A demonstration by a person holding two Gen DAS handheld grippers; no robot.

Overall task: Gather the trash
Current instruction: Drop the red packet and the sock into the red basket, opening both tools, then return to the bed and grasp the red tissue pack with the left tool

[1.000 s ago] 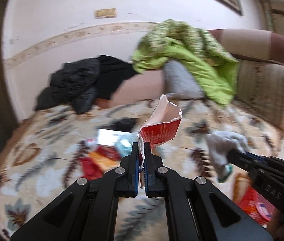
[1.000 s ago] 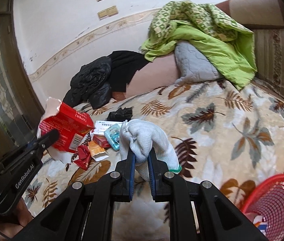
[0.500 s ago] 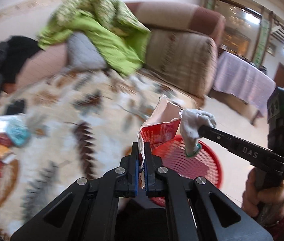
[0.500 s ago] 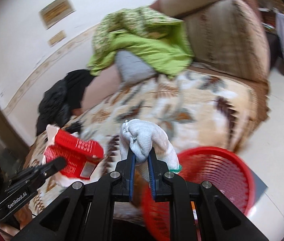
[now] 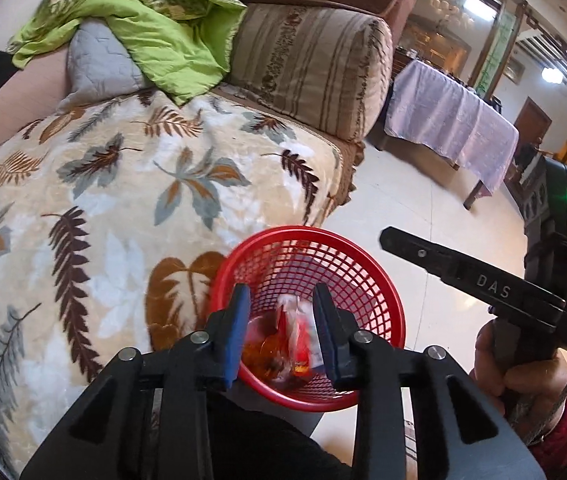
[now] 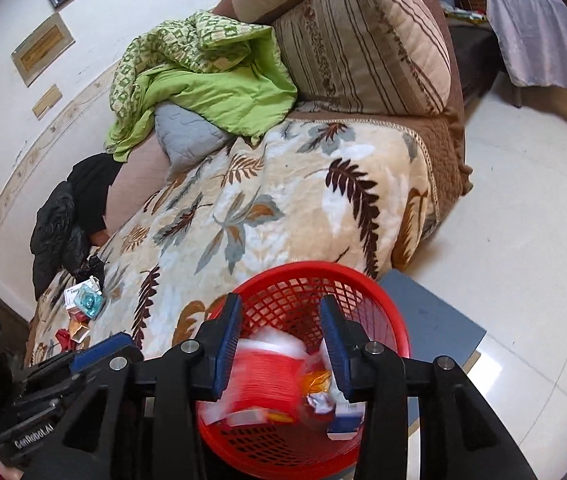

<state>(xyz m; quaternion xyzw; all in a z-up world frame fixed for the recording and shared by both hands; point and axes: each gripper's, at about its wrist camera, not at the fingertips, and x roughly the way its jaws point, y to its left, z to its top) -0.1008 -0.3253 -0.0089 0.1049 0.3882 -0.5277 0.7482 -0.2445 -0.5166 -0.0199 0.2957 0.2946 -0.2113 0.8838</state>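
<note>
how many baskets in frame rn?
1. The red basket stands on the floor beside the sofa, under both open grippers, left gripper and right gripper, trash inside. No others visible.

both the left claw (image 5: 281, 328) and right claw (image 6: 279, 344) point downward, jaws spread, apparently empty.

My right gripper (image 6: 279, 342) above red basket (image 6: 367, 280), jaws spread, nothing between them. Blurred red box (image 6: 267, 380) and wrappers (image 6: 317, 384) inside basket. Left gripper (image 6: 95, 354) at lower left — blue pad showing. More trash (image 6: 83, 308) far back on leaf blanket (image 6: 283, 200).
</note>
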